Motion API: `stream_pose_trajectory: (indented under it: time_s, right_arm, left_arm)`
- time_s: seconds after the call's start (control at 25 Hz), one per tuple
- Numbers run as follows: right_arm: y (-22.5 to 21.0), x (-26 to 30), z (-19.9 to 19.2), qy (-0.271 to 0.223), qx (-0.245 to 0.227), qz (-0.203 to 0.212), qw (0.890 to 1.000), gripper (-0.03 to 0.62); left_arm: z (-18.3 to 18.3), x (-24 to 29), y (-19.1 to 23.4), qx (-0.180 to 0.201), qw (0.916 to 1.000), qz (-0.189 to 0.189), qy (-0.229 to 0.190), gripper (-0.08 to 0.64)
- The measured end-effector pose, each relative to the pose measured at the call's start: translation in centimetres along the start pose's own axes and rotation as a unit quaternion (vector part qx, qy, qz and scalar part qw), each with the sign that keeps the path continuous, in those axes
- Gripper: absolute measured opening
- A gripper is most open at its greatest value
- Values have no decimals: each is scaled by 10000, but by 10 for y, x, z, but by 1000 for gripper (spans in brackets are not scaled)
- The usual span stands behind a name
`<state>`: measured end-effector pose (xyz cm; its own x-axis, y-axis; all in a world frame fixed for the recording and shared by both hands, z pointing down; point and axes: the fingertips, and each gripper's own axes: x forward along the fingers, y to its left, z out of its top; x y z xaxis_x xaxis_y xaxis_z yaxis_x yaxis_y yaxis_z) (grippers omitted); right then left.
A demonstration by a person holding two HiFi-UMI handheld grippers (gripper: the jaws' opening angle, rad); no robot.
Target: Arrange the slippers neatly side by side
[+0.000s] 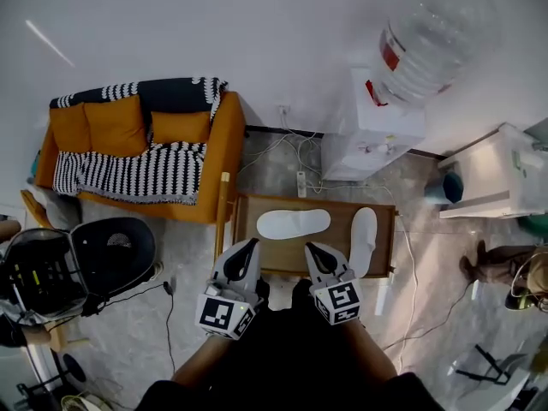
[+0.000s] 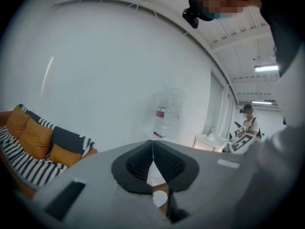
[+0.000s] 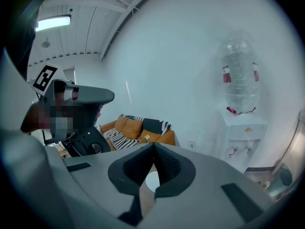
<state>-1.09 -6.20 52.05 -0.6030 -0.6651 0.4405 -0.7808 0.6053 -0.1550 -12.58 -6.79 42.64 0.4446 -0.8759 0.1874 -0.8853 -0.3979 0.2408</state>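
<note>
Two white slippers lie on a low wooden table (image 1: 247,208) in the head view. One slipper (image 1: 293,223) lies crosswise at the table's middle; the other slipper (image 1: 363,240) lies lengthwise near the right edge. My left gripper (image 1: 249,248) hovers at the table's near edge, below the crosswise slipper, jaws shut and empty. My right gripper (image 1: 313,250) is beside it, left of the lengthwise slipper, also shut and empty. Through the shut jaws of the left gripper (image 2: 153,149) a bit of white slipper (image 2: 159,200) shows; under the right gripper (image 3: 153,152) another white slipper (image 3: 150,181) peeks out.
An orange sofa (image 1: 224,144) with a striped throw stands at the left behind the table. A water dispenser (image 1: 377,127) with a big bottle stands behind at the right, cables on the floor beside it. A black open case (image 1: 81,259) lies on the left floor. A white cabinet (image 1: 492,178) is far right.
</note>
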Motion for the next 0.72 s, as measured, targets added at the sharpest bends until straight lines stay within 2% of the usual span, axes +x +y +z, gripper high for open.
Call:
stream_pose_trajectory:
  time_s: [0.24, 0.48, 0.6, 0.72]
  right_arm:
    - [14, 34, -4, 453, -495, 3, 9977, 14]
    - [11, 67, -22, 984, -622, 73, 9932, 15]
    - [6, 82, -35, 1305, -817, 41, 9881, 17]
    - [5, 97, -52, 1687, -1259, 166, 9775, 20]
  left_arm:
    - [-3, -2, 36, 28, 10000, -46, 62, 17]
    - [-1, 1, 54, 11, 9998, -189, 91, 17]
    - [-5, 3, 59, -48, 9996, -238, 142, 17]
    - [-8, 6, 62, -103, 9993, -300, 202, 17]
